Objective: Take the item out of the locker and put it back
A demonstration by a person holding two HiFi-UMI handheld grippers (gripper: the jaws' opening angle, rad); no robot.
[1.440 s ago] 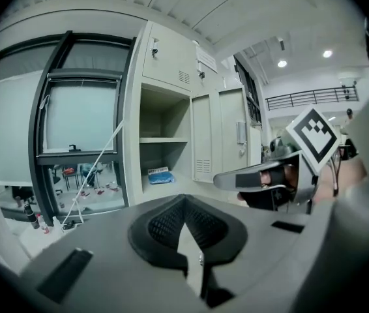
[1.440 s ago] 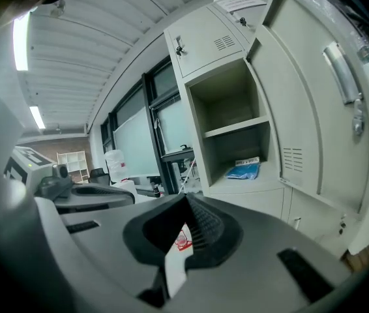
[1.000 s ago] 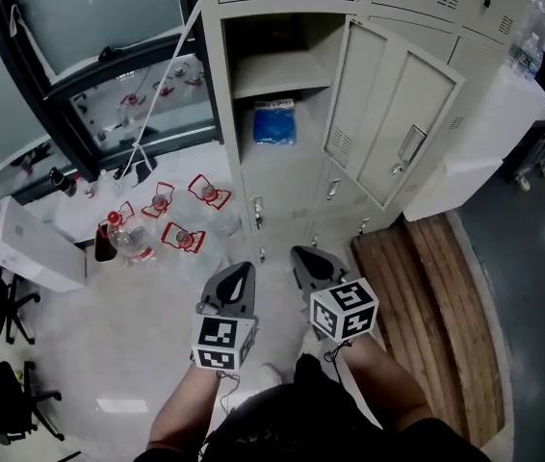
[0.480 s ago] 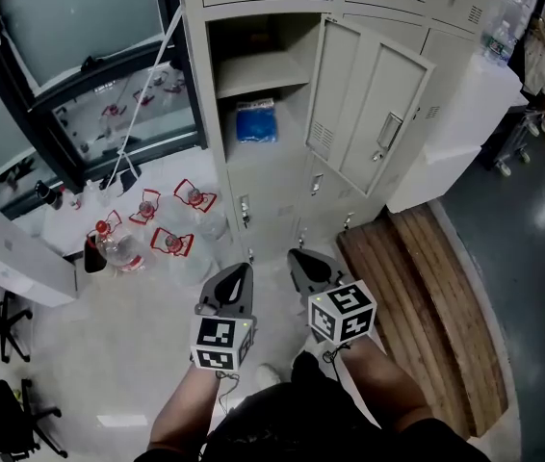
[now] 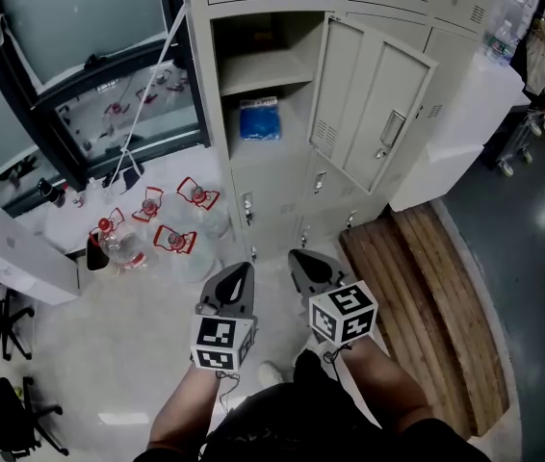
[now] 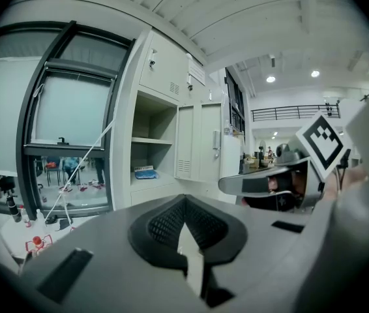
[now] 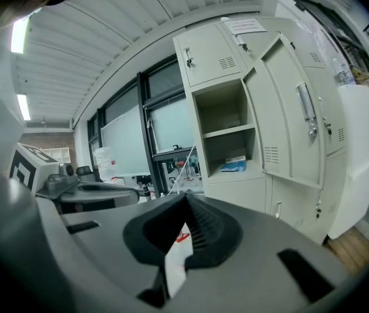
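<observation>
Blue packet on open locker shelf; print unreadable.

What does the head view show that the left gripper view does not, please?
Only the head view shows the brown wooden plank platform. Only the left gripper view shows the round ceiling lights and a dark balcony railing. Both show the open beige metal locker with the flat blue packet lying below its inner shelf.
</observation>
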